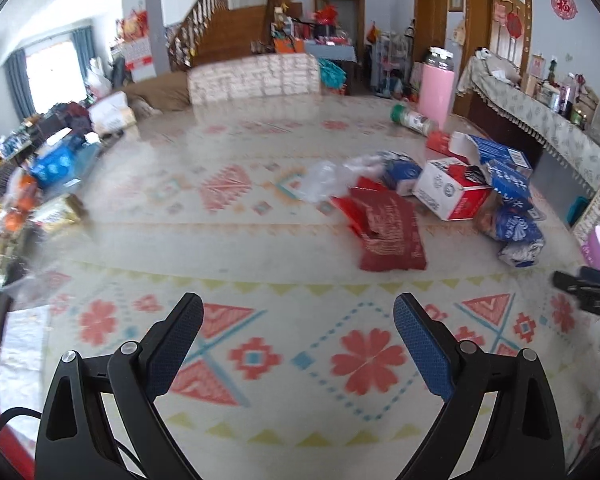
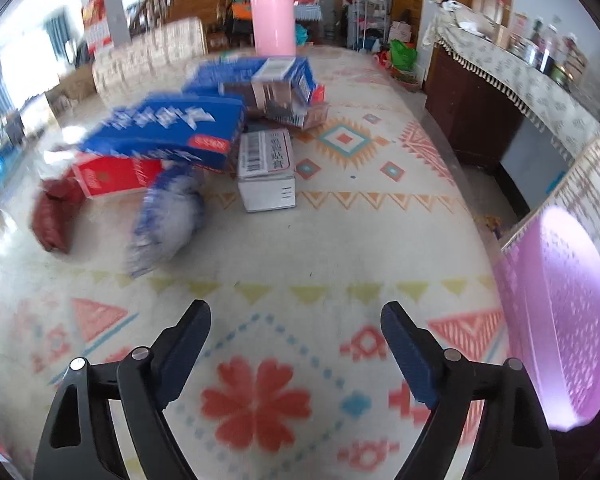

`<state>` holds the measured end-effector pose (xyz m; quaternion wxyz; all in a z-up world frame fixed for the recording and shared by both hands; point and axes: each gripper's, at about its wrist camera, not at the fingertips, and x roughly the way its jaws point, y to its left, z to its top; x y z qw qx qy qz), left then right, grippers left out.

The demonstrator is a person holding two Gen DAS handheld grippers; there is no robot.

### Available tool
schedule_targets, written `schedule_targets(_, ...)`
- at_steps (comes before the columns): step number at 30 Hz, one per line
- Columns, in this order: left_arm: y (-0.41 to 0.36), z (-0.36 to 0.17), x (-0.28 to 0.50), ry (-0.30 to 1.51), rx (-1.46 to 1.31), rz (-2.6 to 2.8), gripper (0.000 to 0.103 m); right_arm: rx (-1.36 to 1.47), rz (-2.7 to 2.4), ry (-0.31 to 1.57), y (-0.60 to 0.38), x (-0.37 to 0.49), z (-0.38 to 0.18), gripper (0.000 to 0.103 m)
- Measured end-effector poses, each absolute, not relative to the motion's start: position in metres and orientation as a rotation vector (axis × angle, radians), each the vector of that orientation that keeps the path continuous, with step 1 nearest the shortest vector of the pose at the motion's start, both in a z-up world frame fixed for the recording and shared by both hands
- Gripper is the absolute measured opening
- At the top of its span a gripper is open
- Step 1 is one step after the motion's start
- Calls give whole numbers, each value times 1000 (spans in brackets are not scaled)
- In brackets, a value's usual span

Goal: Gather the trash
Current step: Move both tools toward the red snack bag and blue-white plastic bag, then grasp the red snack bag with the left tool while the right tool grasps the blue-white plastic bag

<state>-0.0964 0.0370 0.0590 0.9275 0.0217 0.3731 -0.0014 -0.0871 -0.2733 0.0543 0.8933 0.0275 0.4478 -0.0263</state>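
The left tongs (image 1: 298, 312) hang over the patterned tablecloth (image 1: 260, 240) with the two fingers spread wide apart and nothing between them; only the flower print of the cloth shows in the gap. The right tongs (image 2: 296, 320) are the same, fingers apart and empty, above a red flower on the cloth near the table's near edge. In the left view the right tongs show as a dark shape at the right edge. The trash lies in a loose heap toward the middle and right side of the table, well ahead of both tongs. Nearest the left tongs is a flat red bag (image 1: 388, 232), with a crumpled clear plastic wrapper (image 1: 324, 180) just behind it. To the right of the bag stands a torn red and white carton (image 1: 448, 192), and a blue box (image 2: 168, 128) leans over it. A crumpled blue and white wrapper (image 2: 168, 220) lies in front of the cartons, closest to the right tongs. A white box with a barcode (image 2: 266, 168) sits beside them. Farther back a jar with a green lid (image 1: 414, 119) lies on its side next to an upright pink bottle (image 2: 273, 20) near the table's far edge. A pink perforated basket (image 2: 560, 320) stands at the table's right edge, just beside the right tongs.
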Motion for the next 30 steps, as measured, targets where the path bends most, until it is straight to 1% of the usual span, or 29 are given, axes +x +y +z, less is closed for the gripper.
schedule_targets(3,41,63,-104,754,60,22,96,80,-30,809,-266,-115,71,90)
schedule_targets(4,41,63,-107,751,61,24,96,76,-22,784,-263,-120,73,92)
schedule_targets(9,37,59,-106,769,61,13,96,84,27,822,-255,-116,68,93)
schedule_targets(11,38,57,-99,797,40,-8,96,106,53,845,-257,-109,65,89)
schedule_targets(13,37,57,-88,816,17,-32,95,118,81,867,-255,-98,66,79)
schedule_targets(16,30,58,-67,830,-4,-86,95,142,123,889,-254,-80,66,75)
schedule_targets(21,6,49,-30,883,-4,-163,95,158,177,890,-247,-53,64,74)
schedule_targets(26,-15,37,6,907,21,-180,95,174,204,917,-238,-29,55,66)
schedule_targets(30,-17,30,22,928,6,-186,95,179,207,930,-232,-15,49,59)
